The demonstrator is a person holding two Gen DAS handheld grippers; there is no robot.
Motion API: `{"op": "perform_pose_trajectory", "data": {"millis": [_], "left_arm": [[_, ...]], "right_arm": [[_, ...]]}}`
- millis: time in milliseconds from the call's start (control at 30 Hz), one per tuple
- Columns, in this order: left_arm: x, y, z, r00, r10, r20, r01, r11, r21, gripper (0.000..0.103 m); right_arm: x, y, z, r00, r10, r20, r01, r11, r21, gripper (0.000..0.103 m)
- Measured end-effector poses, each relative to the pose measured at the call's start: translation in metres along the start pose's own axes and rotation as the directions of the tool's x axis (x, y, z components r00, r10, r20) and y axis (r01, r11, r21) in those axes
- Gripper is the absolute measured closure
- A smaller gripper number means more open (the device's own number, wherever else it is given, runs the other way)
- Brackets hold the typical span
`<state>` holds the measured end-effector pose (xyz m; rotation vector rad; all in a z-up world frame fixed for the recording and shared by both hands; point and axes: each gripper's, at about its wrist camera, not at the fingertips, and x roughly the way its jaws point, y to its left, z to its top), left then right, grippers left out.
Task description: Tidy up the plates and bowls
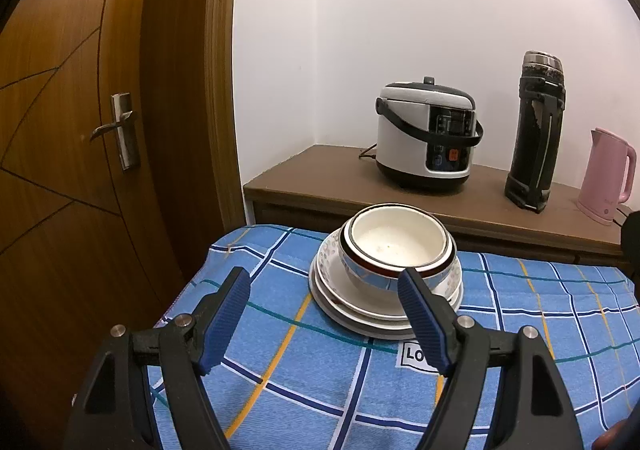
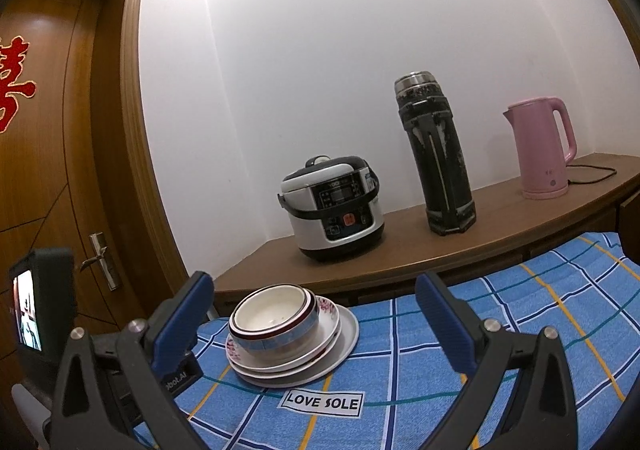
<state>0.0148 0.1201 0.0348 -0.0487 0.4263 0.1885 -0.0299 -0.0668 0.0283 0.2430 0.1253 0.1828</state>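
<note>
your left gripper is spread wide and holds nothing. the nested bowls sit upright, mouths up, on stacked plates near the cloth-covered table's far edge, probably two bowls. your right gripper is also spread and bare, short of the stack.

bowls nested on stacked plates on the cloth, with cooker, flask and kettle lined left to right behind.
</note>
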Motion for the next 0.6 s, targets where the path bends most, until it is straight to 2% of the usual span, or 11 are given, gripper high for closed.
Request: {"op": "perform_pose_trajectory", "data": {"millis": [167,600], "left_arm": [[0.0040,-0.0024,-0.0007,0.999,0.030,-0.015,-0.030,0.999,0.017,0.025],[0.0085,-0.0070,-0.0023,0.999,-0.002,-0.040,0.003,1.000,0.025,0.025]], "right_arm": [[0.0004,-0.0004,-0.0002,1.000,0.000,0.000,0.000,1.000,0.000,0.000],[0.0034,-0.0068,-0.0002,1.000,-0.003,-0.016,0.004,1.000,0.012,0.000]]}}
